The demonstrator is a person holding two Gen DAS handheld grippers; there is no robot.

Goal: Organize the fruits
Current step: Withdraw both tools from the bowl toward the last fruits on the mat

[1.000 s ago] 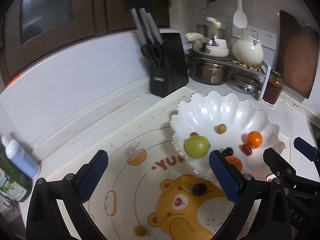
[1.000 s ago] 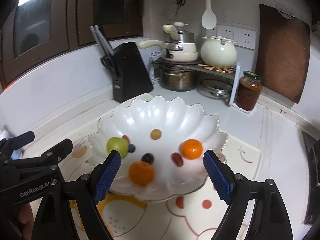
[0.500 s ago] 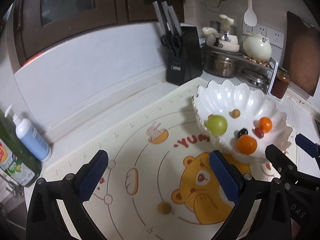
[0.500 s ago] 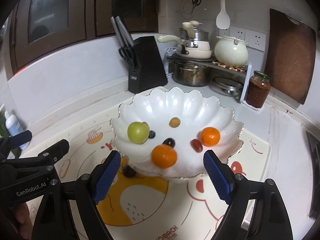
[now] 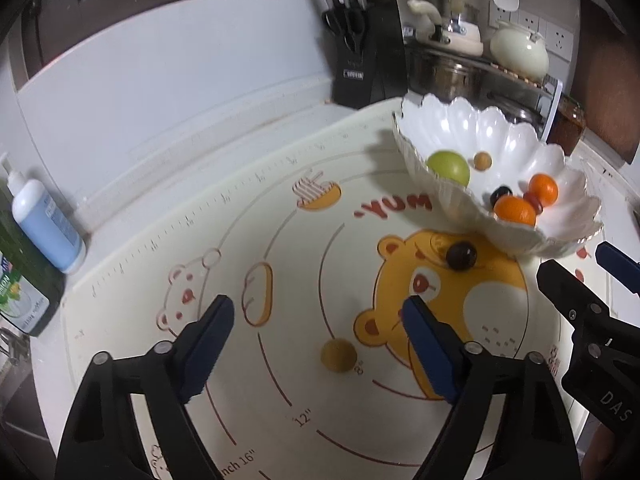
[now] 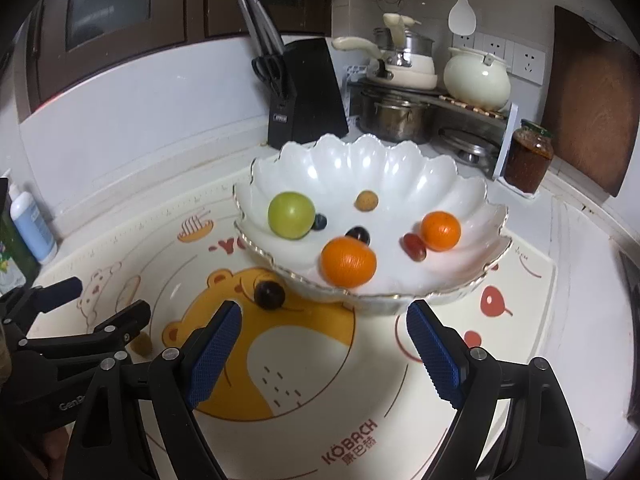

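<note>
A white scalloped bowl (image 6: pixel 460 184) (image 5: pixel 560 240) stands on a cartoon-bear mat (image 5: pixel 280 264) (image 6: pixel 304 376). It holds a green fruit (image 6: pixel 291 215) (image 5: pixel 449 167), two oranges (image 6: pixel 349 261) (image 6: pixel 440 230), a small tan fruit (image 6: pixel 366 201), dark grapes and a red date (image 6: pixel 414 246). On the mat lie a dark grape (image 5: pixel 461 255) (image 6: pixel 269 295) and a small tan fruit (image 5: pixel 338 355). My left gripper (image 5: pixel 320 340) is open and empty, the tan fruit between its fingers. My right gripper (image 6: pixel 320 344) is open and empty in front of the bowl.
A black knife block (image 6: pixel 304 96) stands behind the bowl. Pots and a cream kettle (image 6: pixel 476 76) sit on a rack at the back right, with a sauce jar (image 6: pixel 528 156). Soap bottles (image 5: pixel 44 220) stand at the left edge. A brown board (image 6: pixel 592 100) leans on the right wall.
Both grippers have pulled back from the bowl and to the left. The left view now shows more mat, with the loose tan fruit and dark grape nearer. Both stay open.
</note>
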